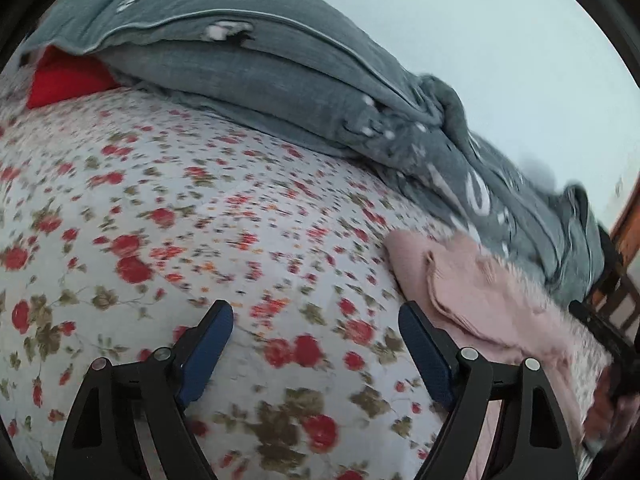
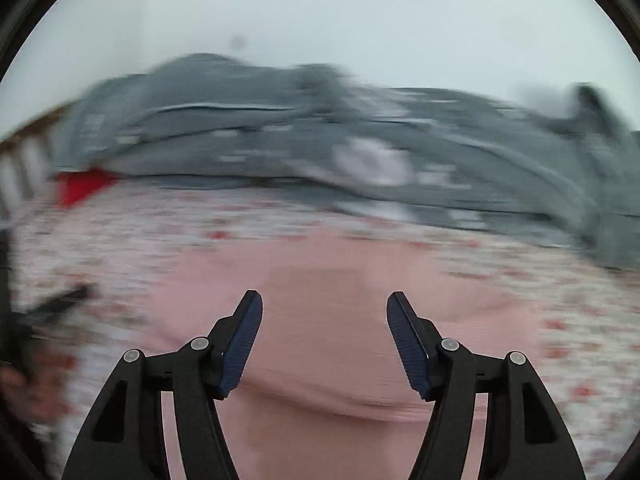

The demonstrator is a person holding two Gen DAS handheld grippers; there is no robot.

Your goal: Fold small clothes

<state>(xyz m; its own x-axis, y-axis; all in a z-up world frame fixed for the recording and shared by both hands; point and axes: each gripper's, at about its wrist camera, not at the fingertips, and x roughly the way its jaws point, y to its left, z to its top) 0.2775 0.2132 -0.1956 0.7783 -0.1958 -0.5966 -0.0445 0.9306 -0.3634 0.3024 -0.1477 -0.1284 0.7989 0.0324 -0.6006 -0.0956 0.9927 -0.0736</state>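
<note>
Both grippers, left (image 1: 316, 314) and right (image 2: 325, 306), hover with fingers spread wide, empty, over the pink garment (image 2: 320, 344).

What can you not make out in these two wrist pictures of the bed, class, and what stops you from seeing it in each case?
- Pink garment: right wrist view is motion-blurred, so its type and folds are unclear; in the left wrist view the frame edge cuts it off.
- Red item: mostly hidden beneath the grey blanket.
- Blanket's white markings: smeared, unreadable.
- Left gripper and right gripper: both open, holding nothing; contact with the flowered sheet cannot be told.
</note>
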